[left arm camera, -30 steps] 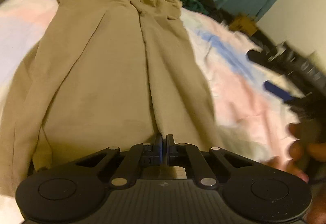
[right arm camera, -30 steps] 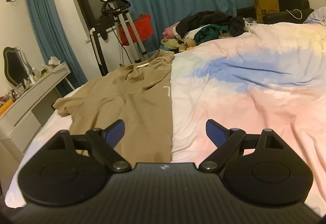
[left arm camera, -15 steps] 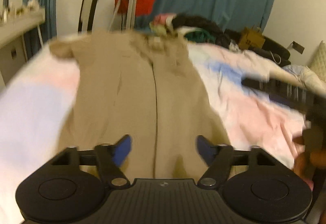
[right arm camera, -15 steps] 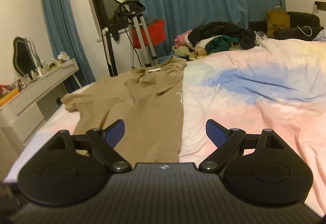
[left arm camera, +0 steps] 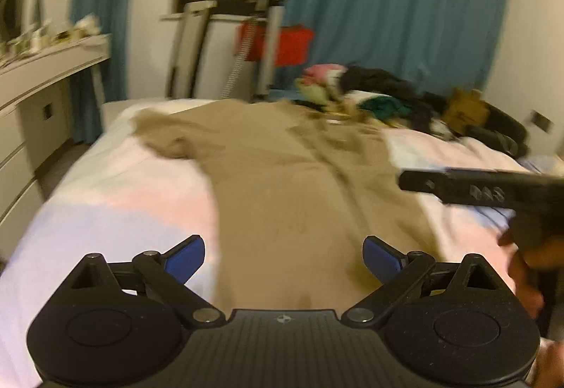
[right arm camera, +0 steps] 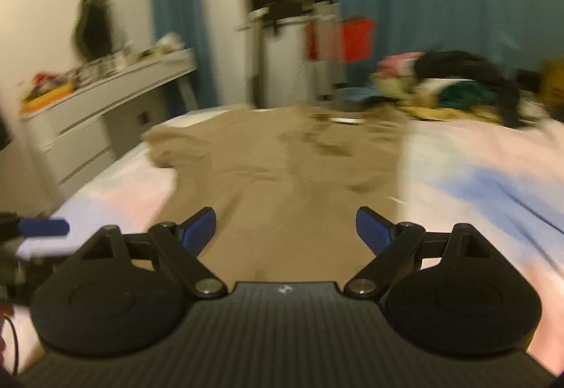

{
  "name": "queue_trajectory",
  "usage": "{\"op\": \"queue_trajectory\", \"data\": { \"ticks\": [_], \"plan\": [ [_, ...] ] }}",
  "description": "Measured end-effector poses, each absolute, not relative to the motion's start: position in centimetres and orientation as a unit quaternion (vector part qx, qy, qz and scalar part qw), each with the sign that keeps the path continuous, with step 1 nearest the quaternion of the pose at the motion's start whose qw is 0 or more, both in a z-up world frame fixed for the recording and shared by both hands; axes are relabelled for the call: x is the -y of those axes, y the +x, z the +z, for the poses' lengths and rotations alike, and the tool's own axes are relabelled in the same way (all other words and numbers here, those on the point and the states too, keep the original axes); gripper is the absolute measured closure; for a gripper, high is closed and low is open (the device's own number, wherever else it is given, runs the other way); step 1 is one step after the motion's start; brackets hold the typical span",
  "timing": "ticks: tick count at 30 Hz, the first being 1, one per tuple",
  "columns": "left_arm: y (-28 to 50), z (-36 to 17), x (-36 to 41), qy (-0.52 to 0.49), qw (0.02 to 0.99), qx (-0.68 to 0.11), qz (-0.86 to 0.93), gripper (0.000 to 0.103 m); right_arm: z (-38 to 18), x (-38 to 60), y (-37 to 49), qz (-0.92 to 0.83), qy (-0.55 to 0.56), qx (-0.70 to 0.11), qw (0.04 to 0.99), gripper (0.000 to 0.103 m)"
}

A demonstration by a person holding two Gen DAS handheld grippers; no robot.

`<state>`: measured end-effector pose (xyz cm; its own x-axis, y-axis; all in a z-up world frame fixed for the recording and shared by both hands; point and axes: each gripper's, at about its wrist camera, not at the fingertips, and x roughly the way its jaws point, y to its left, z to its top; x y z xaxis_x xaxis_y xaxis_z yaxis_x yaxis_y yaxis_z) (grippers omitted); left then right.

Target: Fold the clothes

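A long tan garment (left arm camera: 282, 183) lies spread lengthwise on the pastel bed cover (left arm camera: 116, 197), its right half folded over the middle and one short sleeve out at the far left. My left gripper (left arm camera: 283, 256) hovers open over the garment's near hem, holding nothing. In the right wrist view the same tan garment (right arm camera: 282, 183) runs away from me, and my right gripper (right arm camera: 285, 227) is open above its near end, empty. The right gripper's black body shows at the right of the left wrist view. Both views are blurred by motion.
A pile of mixed clothes (left arm camera: 366, 95) sits at the far end of the bed. A white dresser (right arm camera: 105, 113) with small items stands left of the bed. Blue curtains (left arm camera: 387, 18) and a metal stand with a red item (left arm camera: 278, 42) are behind.
My left gripper let go of the garment's hem, opened and rose. Both grippers tilted up and swung left, so more of the room shows.
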<state>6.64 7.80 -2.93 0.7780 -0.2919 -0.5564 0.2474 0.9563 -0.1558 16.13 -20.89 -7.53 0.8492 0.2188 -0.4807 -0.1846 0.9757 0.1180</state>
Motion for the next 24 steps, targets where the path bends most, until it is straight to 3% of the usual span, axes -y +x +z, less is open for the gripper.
{"op": "queue_trajectory", "data": {
  "ticks": [4,6,8,15,16,18,21,22,24],
  "plan": [
    [8.9,-3.7,-11.7,-0.078,0.947,-0.293,-0.107,0.006,-8.6,14.3,24.8,0.185,-0.002,-0.266,0.946,0.016],
    [10.0,-4.2,-13.3,-0.098,0.949,-0.286,-0.091,0.006,-9.2,10.7,28.8,0.216,-0.019,-0.271,0.938,0.025],
    [11.0,-4.9,-14.7,-0.117,0.949,-0.283,-0.078,0.006,-9.8,6.8,32.7,0.241,-0.027,-0.274,0.931,0.026],
    [12.3,-7.1,-15.6,-0.127,0.951,-0.275,-0.071,0.006,-12.1,-0.8,40.0,0.270,-0.035,-0.277,0.921,0.029],
    [12.4,-7.2,-15.6,-0.130,0.951,-0.272,-0.070,0.006,-12.4,-1.2,40.4,0.264,-0.039,-0.279,0.923,0.039],
    [12.6,-7.6,-15.7,-0.156,0.946,-0.273,-0.073,0.006,-13.0,-2.1,41.4,0.251,-0.046,-0.282,0.925,0.046],
    [12.3,-7.8,-15.6,-0.196,0.938,-0.276,-0.079,0.006,-13.8,-3.4,42.8,0.232,-0.057,-0.287,0.928,0.089],
    [12.0,-7.8,-15.6,-0.201,0.937,-0.274,-0.079,0.006,-13.9,-3.5,42.9,0.227,-0.059,-0.286,0.929,0.095],
    [11.5,-7.6,-15.4,-0.204,0.938,-0.270,-0.078,0.006,-12.9,-2.9,42.3,0.222,-0.054,-0.268,0.936,0.098]
  ]
}}
